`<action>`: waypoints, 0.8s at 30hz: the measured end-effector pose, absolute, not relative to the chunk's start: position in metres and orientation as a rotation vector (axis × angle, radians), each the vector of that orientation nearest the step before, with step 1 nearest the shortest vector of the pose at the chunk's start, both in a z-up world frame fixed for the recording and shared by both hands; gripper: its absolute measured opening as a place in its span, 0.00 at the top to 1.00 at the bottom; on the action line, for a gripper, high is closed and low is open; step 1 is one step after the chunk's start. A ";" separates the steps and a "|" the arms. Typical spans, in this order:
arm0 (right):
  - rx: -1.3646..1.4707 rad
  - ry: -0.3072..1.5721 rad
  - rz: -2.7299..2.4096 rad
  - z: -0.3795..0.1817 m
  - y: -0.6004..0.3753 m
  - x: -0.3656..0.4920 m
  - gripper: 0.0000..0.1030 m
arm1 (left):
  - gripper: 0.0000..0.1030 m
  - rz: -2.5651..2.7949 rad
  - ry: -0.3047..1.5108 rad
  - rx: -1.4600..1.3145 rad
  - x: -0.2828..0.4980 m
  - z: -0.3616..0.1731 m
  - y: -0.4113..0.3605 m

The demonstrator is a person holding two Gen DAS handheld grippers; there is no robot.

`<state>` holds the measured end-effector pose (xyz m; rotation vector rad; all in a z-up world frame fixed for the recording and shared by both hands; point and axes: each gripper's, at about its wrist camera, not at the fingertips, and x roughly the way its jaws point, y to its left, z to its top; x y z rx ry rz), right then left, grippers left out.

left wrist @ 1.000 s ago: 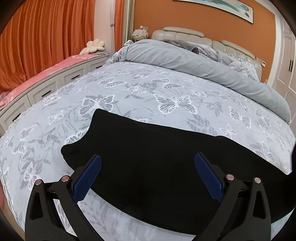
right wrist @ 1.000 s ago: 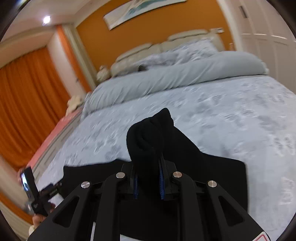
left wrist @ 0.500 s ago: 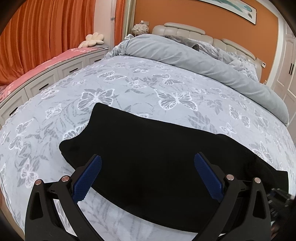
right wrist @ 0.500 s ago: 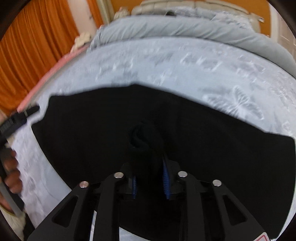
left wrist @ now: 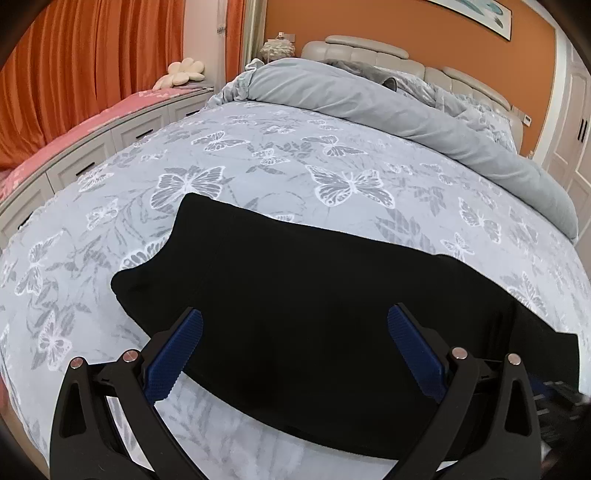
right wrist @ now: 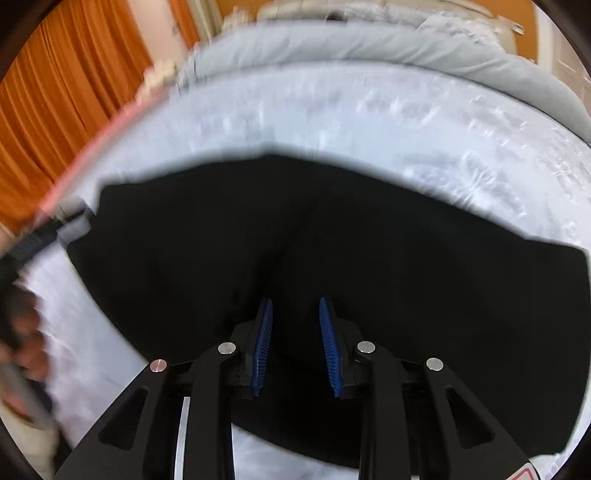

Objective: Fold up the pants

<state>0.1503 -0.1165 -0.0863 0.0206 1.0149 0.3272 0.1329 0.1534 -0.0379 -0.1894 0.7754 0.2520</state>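
Both tongs hang released over the black pants (left wrist: 317, 314): the left tongs (left wrist: 295, 339) spread wide, the right tongs (right wrist: 295, 332) parted narrowly, gripping nothing. Pants lie flat near the bed's (left wrist: 332, 155) front edge; a grey duvet (left wrist: 388, 107) is bunched beyond.

A home bedroom, wide bed (left wrist: 280, 155) in a grey butterfly-print cover, rolled grey duvet (left wrist: 388, 107) before a padded cream headboard (left wrist: 362, 46) at the far end, orange curtains (left wrist: 85, 59) on the left, white drawer units (left wrist: 122, 144) beneath them, orange wall (left wrist: 406, 26) behind
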 end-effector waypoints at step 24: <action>-0.150 0.868 0.370 -0.063 -0.048 0.160 0.83 | 0.05 0.338 0.809 -0.370 0.100 -0.042 0.294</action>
